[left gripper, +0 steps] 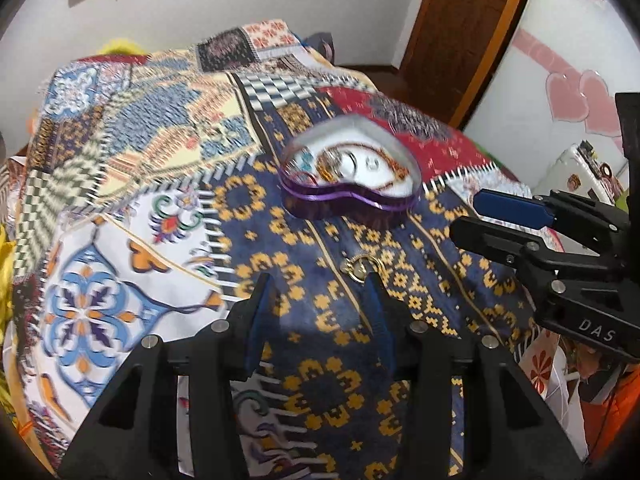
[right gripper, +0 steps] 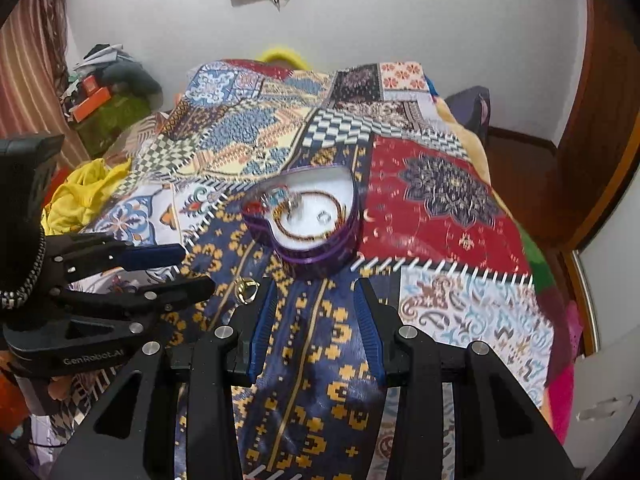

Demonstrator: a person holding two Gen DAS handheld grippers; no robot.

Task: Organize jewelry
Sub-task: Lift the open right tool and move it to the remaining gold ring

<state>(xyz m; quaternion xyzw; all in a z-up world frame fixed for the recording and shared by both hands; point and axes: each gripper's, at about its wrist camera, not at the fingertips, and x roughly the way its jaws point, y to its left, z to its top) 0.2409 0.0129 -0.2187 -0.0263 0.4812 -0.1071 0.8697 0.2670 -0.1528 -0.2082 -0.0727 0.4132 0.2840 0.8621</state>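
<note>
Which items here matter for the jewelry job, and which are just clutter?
Job:
- heart box, jewelry already inside
- gold ring, loose on the quilt
- left gripper, open
- right gripper, open

Lying about:
- yellow cloth
- orange boxes
- door

One heart-shaped box (left gripper: 352, 176) with a purple rim sits on one patchwork cloth (left gripper: 132, 208). Inside the box lie several pieces of jewelry (right gripper: 298, 210), tangled and too blurred to count exactly; at least one beaded strand and one small ring show. Just in front of the box, on the cloth, lies one gold ring (left gripper: 359, 269). Two grippers are in view, the left gripper (left gripper: 318, 284) and the right gripper (right gripper: 316, 288), each with two blue-padded fingers.
</note>
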